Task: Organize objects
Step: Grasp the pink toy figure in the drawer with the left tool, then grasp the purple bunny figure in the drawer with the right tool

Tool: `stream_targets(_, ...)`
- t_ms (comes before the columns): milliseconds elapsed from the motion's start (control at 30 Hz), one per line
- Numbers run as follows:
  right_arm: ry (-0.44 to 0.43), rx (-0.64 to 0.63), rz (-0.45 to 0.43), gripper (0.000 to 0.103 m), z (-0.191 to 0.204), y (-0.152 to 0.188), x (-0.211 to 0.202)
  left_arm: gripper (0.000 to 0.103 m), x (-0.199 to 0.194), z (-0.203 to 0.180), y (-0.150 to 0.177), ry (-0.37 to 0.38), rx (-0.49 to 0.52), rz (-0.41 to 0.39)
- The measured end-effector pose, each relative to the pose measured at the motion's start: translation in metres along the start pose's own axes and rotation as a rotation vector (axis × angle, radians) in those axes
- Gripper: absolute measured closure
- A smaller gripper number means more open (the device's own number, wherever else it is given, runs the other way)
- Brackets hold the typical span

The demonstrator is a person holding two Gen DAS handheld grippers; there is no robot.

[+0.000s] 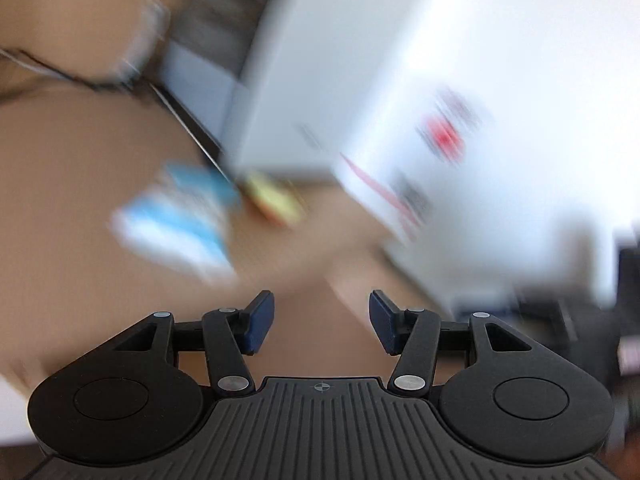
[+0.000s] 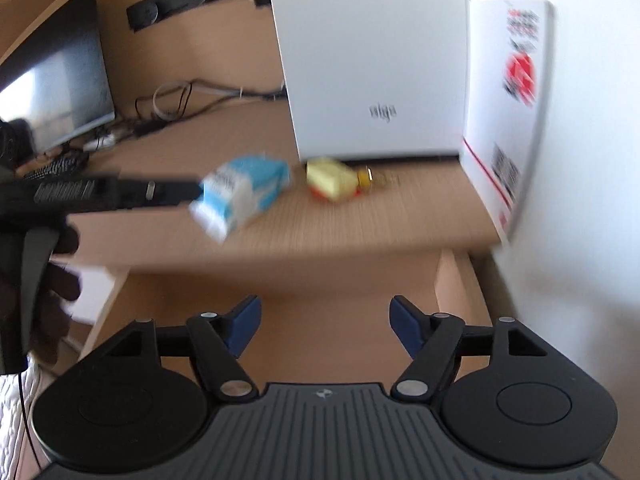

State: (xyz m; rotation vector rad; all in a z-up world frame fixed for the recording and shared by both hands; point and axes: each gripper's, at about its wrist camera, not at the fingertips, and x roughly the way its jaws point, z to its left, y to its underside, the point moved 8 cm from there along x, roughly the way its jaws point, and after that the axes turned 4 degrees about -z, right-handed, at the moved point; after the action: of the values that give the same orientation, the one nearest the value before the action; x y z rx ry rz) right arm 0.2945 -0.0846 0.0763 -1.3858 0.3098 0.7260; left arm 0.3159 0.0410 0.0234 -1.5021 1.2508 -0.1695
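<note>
Right wrist view: wooden desk point(image 2: 340, 220) against white wall point(image 2: 592, 120), monitor point(image 2: 60, 80) left; both claws spread, empty.

Blue-white carton point(image 2: 242, 194) beside yellow packet point(image 2: 330, 180)

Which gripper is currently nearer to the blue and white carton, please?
Left. The left gripper reaches right up to the blue and white carton; the right gripper sits back off the desk edge.

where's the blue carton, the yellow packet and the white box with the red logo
blue carton point(image 2: 244, 194), right wrist view, its blue and white front face
yellow packet point(image 2: 332, 180), right wrist view, its yellow top
white box with the red logo point(image 2: 508, 120), right wrist view, its printed side
</note>
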Motion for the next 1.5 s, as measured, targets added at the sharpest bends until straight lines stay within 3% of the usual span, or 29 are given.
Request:
stream_targets(100, -0.003, 0.025, 0.031, 0.024, -0.006, 0.023, -0.020, 0.046, 0.008, -0.036, 0.057, 0.118, 0.071, 0.218)
stream_targets(233, -0.015, 0.052, 0.047, 0.022, -0.009, 0.043, -0.035, 0.046, 0.030, -0.062, 0.113, 0.153, 0.104, 0.444)
stream_targets(333, -0.018, 0.072, 0.045, 0.021, -0.014, 0.055, -0.041, 0.046, 0.046, -0.077, 0.127, 0.175, 0.146, 0.473)
stream_targets(467, -0.004, 0.096, 0.031, 0.016, -0.024, 0.063, -0.048, 0.046, 0.054, -0.101, 0.119, 0.245, 0.426, 0.390)
stream_targets(533, -0.003, 0.115, 0.033, 0.016, -0.030, 0.065, -0.049, 0.046, 0.057, -0.108, 0.124, 0.311, 0.530, 0.431)
stream_targets(667, -0.007, 0.148, 0.033, 0.015, -0.040, 0.070, -0.047, 0.046, 0.074, -0.126, 0.149, 0.392, 0.592, 0.572)
stream_targets(767, -0.013, 0.161, 0.037, 0.015, -0.043, 0.072, -0.043, 0.039, 0.088, -0.124, 0.157, 0.333, 0.626, 0.587)
stream_targets(933, -0.013, 0.164, 0.044, 0.015, -0.044, 0.074, -0.039, 0.044, 0.103, -0.112, 0.158, 0.264, 0.510, 0.592)
stream_targets(1000, -0.004, 0.160, 0.049, 0.015, -0.044, 0.075, -0.038, 0.052, 0.103, -0.110, 0.158, 0.238, 0.486, 0.578)
stream_targets(1167, 0.028, 0.159, 0.111, 0.015, -0.046, 0.086, -0.030, 0.055, 0.065, -0.098, 0.141, 0.153, 0.460, 0.506)
stream_targets(1267, 0.035, 0.151, 0.179, 0.015, -0.042, 0.096, -0.021, 0.055, 0.043, -0.080, 0.126, 0.060, 0.374, 0.461)
stream_targets(1300, 0.034, 0.142, 0.203, 0.016, -0.040, 0.099, -0.016, 0.055, 0.038, -0.074, 0.123, 0.034, 0.331, 0.452)
stream_targets(1367, 0.039, 0.118, 0.267, 0.033, -0.034, 0.106, -0.004, 0.055, 0.025, -0.066, 0.118, 0.018, 0.244, 0.435)
stream_targets(1500, 0.069, 0.064, 0.393, 0.039, -0.023, 0.118, 0.020, 0.055, -0.001, -0.063, 0.116, 0.029, 0.180, 0.402)
